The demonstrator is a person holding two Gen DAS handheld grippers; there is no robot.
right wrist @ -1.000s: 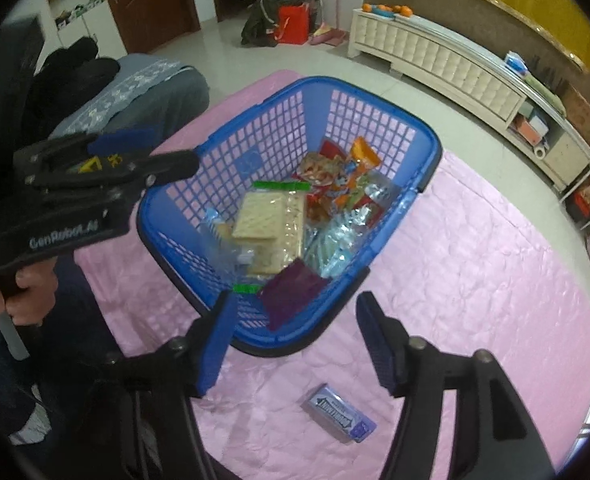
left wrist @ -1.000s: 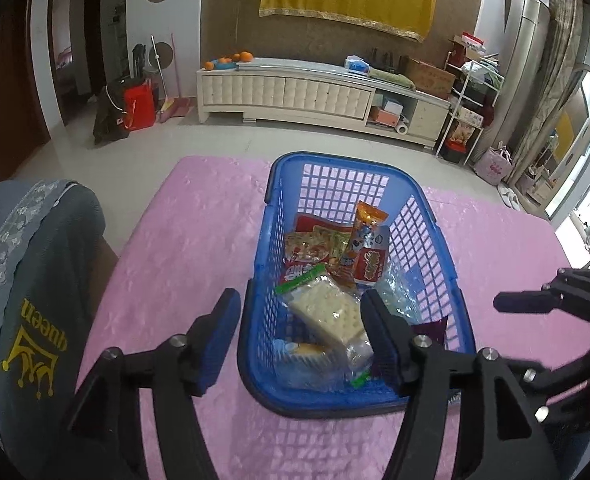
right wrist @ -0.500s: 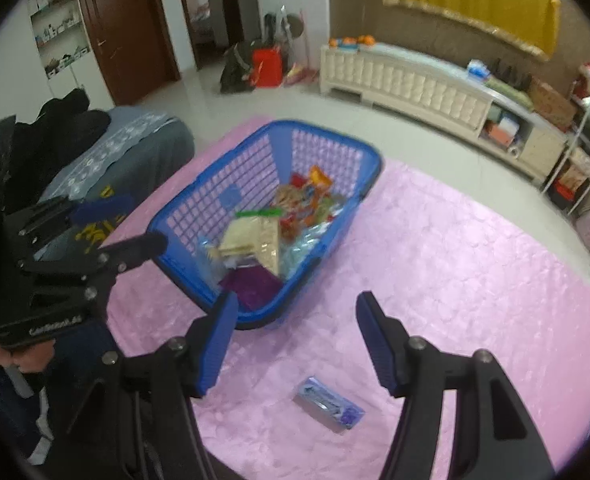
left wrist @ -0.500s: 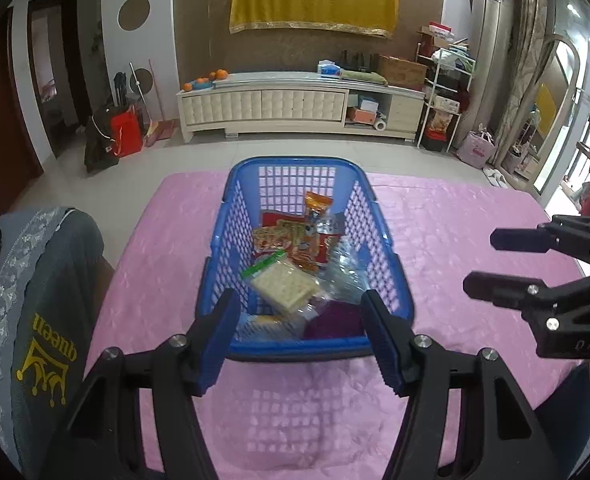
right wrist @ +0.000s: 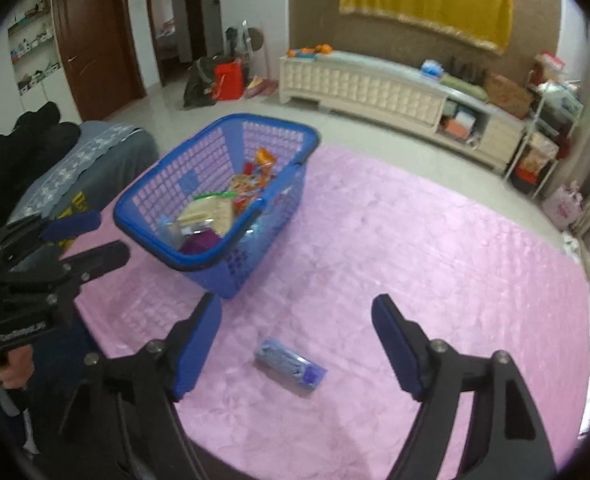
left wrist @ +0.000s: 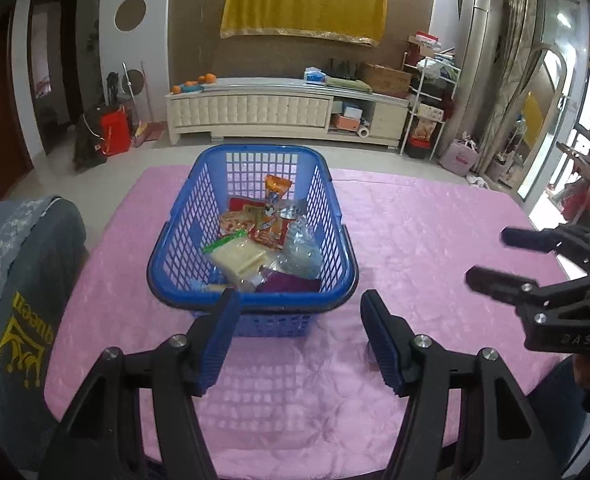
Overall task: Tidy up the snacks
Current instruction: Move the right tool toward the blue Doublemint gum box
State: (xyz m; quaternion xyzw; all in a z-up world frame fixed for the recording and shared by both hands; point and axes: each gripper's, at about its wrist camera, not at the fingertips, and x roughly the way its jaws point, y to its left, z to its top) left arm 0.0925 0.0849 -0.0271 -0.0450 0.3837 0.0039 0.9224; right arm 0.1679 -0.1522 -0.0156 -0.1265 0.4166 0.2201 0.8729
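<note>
Left wrist view shows the left claw (left wrist: 297, 334) spread wide and empty, just short of the blue plastic lattice basket (left wrist: 337, 240) of packaged snacks on the pink quilted counter (left wrist: 415, 240). The right claw (right wrist: 295, 342) is likewise spread, empty, above a small blue-purple snack packet (right wrist: 290, 362) lying on the counter apart from the basket.

The right gripper (right wrist: 295, 320) is hovering with fingers spread wide over a purple packet (right wrist: 290, 363) lying on the pink cloth (right wrist: 435, 248). A blue basket (right wrist: 215, 216) of snacks is sitting beyond, the left gripper (right wrist: 87, 236) waiting open beside it.
</note>
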